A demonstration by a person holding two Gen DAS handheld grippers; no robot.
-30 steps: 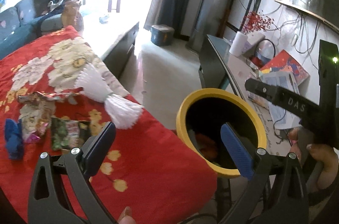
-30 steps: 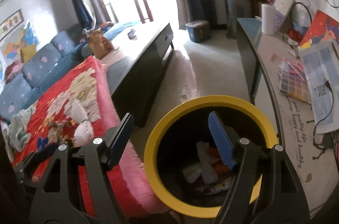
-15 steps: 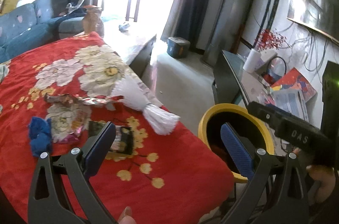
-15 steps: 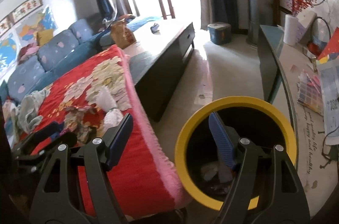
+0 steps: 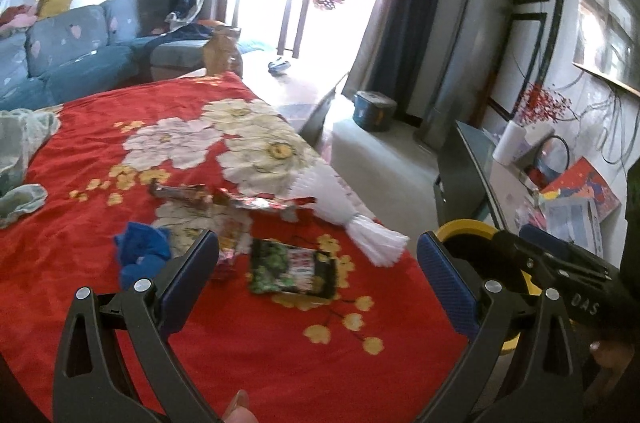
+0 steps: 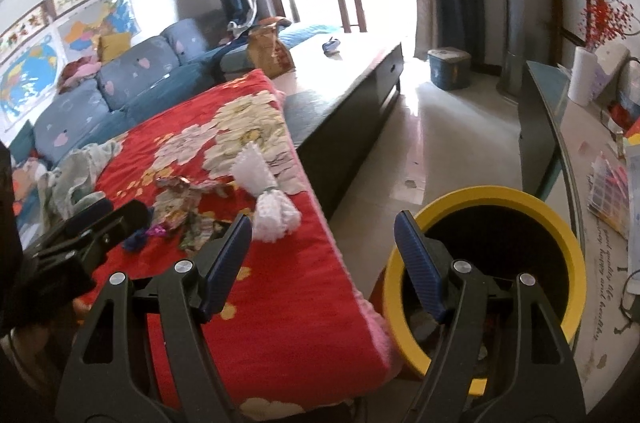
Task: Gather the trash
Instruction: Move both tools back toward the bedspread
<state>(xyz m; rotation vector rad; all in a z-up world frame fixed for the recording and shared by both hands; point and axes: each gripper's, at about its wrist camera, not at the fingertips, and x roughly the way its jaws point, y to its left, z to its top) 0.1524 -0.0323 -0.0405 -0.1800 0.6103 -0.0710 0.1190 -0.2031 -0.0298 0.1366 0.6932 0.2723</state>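
Note:
Trash lies on the red flowered blanket [image 5: 260,351]: a green snack wrapper [image 5: 292,271], a crumpled foil wrapper [image 5: 236,201], a blue scrap [image 5: 140,255] and a white foam net [image 5: 352,219]. My left gripper [image 5: 318,283] is open and empty just above the green wrapper. My right gripper [image 6: 322,263] is open and empty, between the blanket's edge and the yellow-rimmed bin [image 6: 560,243]. The bin [image 5: 460,229] also shows at the right of the left wrist view. The white net [image 6: 268,195] and the wrappers [image 6: 180,207] show in the right wrist view.
A dark low table [image 6: 352,103] stands beyond the blanket. A blue sofa [image 6: 120,91] is at the far left. A glass desk [image 6: 560,143] with papers runs along the right. Light cloth [image 5: 20,151] lies on the blanket's left side.
Both grippers have swung left, away from over the bin and toward the blanket. The left gripper now hangs over the wrappers. Both stay open and empty.

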